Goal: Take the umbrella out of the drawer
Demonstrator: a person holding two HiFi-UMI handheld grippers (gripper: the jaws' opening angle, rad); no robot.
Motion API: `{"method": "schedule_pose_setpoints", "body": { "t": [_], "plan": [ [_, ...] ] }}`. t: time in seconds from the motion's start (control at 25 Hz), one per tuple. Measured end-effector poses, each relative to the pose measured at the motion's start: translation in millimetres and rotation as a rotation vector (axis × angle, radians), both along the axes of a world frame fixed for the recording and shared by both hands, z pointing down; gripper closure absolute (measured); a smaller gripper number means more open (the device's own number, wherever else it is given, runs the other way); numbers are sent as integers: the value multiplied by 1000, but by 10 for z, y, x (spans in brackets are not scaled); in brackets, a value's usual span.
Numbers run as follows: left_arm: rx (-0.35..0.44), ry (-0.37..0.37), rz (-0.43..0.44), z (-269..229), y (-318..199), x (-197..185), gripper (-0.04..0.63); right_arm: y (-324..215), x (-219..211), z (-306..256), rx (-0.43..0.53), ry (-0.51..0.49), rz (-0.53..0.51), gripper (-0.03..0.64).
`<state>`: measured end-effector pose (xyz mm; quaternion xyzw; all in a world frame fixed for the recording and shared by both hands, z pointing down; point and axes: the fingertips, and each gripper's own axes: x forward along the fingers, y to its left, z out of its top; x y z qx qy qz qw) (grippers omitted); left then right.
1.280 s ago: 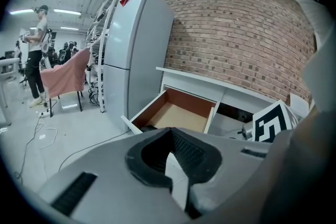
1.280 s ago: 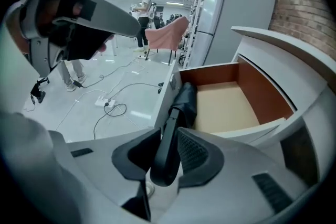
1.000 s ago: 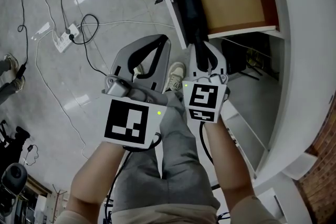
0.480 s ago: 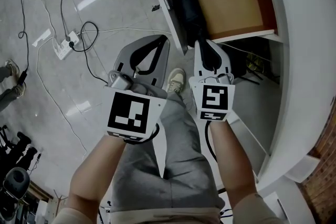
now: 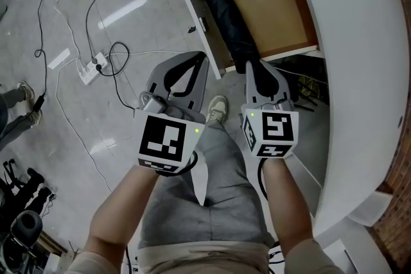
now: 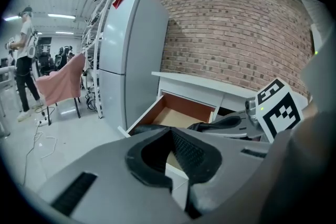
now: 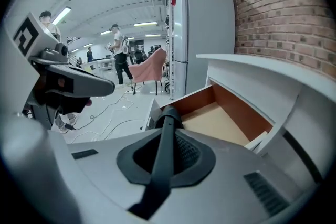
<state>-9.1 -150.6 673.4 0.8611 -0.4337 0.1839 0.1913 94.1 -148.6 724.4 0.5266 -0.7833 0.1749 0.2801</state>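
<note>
A black folded umbrella [image 5: 228, 16] lies along the left side of the open wooden drawer [image 5: 273, 6]. Its near end sticks out over the drawer's front corner. My right gripper [image 5: 252, 66] holds that end, and its jaws are still closing on it. In the right gripper view the dark shaft of the umbrella [image 7: 167, 128] runs straight between the pads of the right gripper [image 7: 170, 157]. My left gripper [image 5: 200, 56] hangs beside it over the floor, left of the drawer front, tips together and empty. In its own view the left gripper [image 6: 170, 131] holds nothing.
The drawer's white front panel [image 5: 192, 6] juts toward the floor. A curved white cabinet top [image 5: 366, 74] fills the right side. A power strip [image 5: 90, 67] and cables lie on the floor at left. A tall fridge [image 7: 202, 34] stands past the drawer. A shoe [image 5: 217, 107] shows between the grippers.
The right gripper's jaws closed on the umbrella's near end and the hand lifted and rolled a little. Both grippers now sit lower in the head view, and more of the drawer shows.
</note>
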Motion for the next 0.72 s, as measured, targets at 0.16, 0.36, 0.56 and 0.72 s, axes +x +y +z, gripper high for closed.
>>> {"method": "schedule_pose_setpoints", "body": {
  "t": [0.16,0.36,0.56,0.72],
  "plan": [
    [17,-3,3,-434,-24,-51,588,-16,-62,-615,32,-20,10,598],
    [76,3,2,-1084,-116,-85,588,-149,-105,-1487,99,-66,26,598],
    [120,31,-22,-1902,-195,-131,588,-211,-136,-2462,180,-91,24,598],
    [191,40,-39,-2607,-268,-180,588,-270,-128,-3215,271,-101,25,598]
  ]
}}
